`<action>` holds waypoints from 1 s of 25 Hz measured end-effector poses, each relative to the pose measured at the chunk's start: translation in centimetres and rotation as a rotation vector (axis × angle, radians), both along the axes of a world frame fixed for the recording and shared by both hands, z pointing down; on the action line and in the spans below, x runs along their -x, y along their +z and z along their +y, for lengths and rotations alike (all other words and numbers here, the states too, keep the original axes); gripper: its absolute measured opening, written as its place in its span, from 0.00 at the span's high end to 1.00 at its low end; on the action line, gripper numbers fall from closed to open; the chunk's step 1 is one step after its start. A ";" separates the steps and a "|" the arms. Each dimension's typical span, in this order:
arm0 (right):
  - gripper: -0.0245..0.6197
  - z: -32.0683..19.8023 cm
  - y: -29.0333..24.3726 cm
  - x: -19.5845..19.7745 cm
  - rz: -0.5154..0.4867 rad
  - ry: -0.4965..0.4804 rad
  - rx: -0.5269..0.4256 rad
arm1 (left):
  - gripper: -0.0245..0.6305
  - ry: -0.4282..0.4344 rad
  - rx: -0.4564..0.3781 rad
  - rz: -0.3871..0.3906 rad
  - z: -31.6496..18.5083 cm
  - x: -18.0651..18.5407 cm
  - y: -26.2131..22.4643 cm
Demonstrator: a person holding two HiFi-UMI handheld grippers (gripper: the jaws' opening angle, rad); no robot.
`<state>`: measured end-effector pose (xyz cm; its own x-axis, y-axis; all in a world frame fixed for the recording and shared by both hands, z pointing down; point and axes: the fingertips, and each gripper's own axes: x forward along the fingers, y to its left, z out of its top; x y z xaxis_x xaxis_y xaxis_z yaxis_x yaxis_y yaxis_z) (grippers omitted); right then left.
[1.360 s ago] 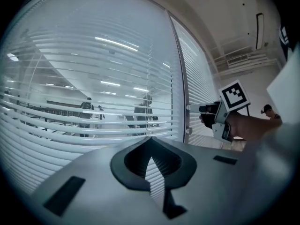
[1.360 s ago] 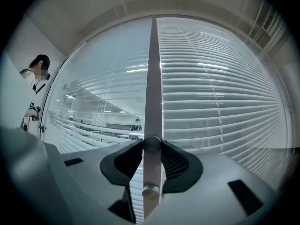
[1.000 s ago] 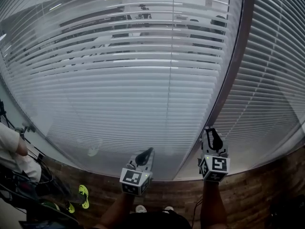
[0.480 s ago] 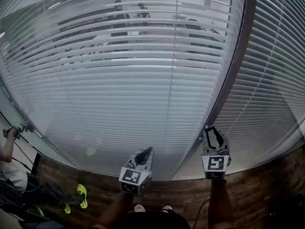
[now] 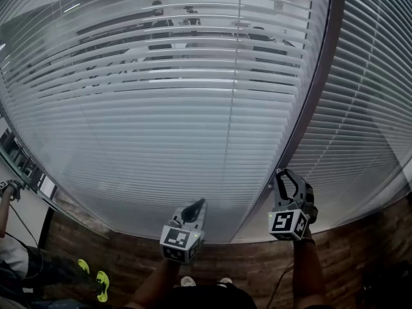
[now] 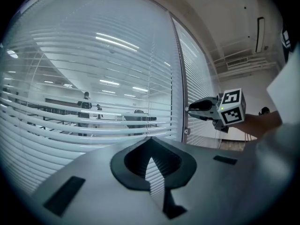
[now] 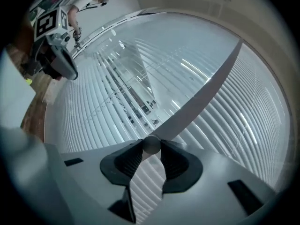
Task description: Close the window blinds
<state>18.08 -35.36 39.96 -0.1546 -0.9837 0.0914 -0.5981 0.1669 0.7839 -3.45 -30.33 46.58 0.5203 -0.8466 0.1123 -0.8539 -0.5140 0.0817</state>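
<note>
right gripper (image 5: 283,174): pinching small round grey knob (image 7: 151,145), rolling it round
left gripper (image 5: 197,205): jaws pressed together, idling
white slatted blinds (image 5: 161,108): gaps showing, closing under way

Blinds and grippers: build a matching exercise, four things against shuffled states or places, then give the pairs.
Things
1. left gripper
2. knob
3. slats
4. window frame

States or places
A. dark bar between two blinds
B. gripped by the right gripper
C. fingers together, nothing held
D. partly open, room visible through them

Pairs: 1-C, 2-B, 3-D, 4-A
</note>
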 end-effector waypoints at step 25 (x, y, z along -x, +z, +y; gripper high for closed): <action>0.76 -0.7 1.0 0.3 0.741 -0.036 -0.019 | 0.96 0.012 -0.003 0.029 -0.9 -0.8 0.5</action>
